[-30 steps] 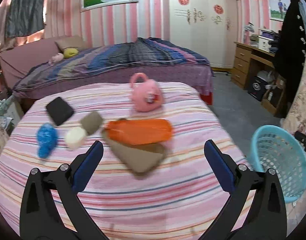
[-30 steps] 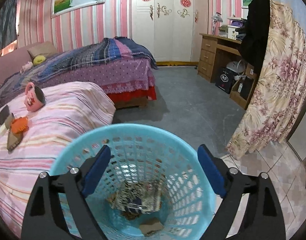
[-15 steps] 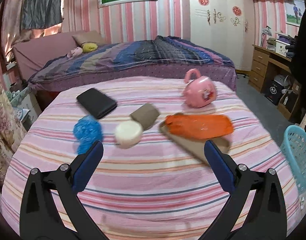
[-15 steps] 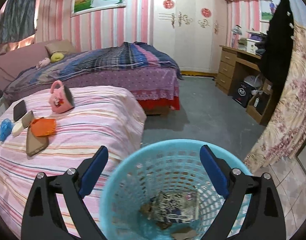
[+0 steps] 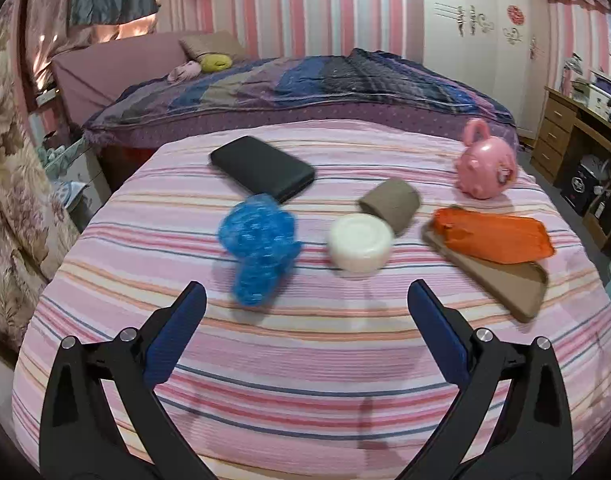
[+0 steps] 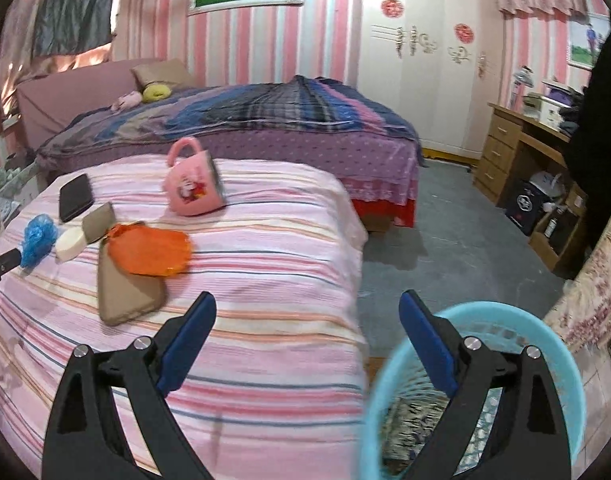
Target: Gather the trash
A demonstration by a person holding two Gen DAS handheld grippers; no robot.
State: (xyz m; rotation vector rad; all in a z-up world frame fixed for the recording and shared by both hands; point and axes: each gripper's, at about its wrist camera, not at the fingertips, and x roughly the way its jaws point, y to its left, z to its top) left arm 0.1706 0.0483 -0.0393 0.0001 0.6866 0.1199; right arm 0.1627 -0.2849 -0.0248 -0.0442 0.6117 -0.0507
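Observation:
My left gripper (image 5: 305, 304) is open and empty above the pink striped bed (image 5: 305, 360). Just beyond its fingers lie a crumpled blue wad (image 5: 259, 248), a white round tub (image 5: 361, 242), a brown roll (image 5: 391, 202), an orange bag (image 5: 493, 238) on a tan flat case (image 5: 505, 280), and a black case (image 5: 261, 168). My right gripper (image 6: 307, 320) is open and empty at the bed's right edge. The light-blue basket (image 6: 561, 360) with trash inside sits on the floor under its right finger. The same items show in the right wrist view: blue wad (image 6: 37, 238), orange bag (image 6: 149, 250).
A pink mug (image 5: 485, 170) lies on its side on the bed (image 6: 193, 192). A second bed with a striped dark blanket (image 6: 245, 116) stands behind. A wooden desk (image 6: 517, 148) and floral curtain (image 6: 589, 292) are at the right. Grey floor (image 6: 457, 240) lies between.
My left gripper swung left and closer, from the orange bag toward the blue wad and white tub. My right gripper swung left off the basket, which now sits at lower right.

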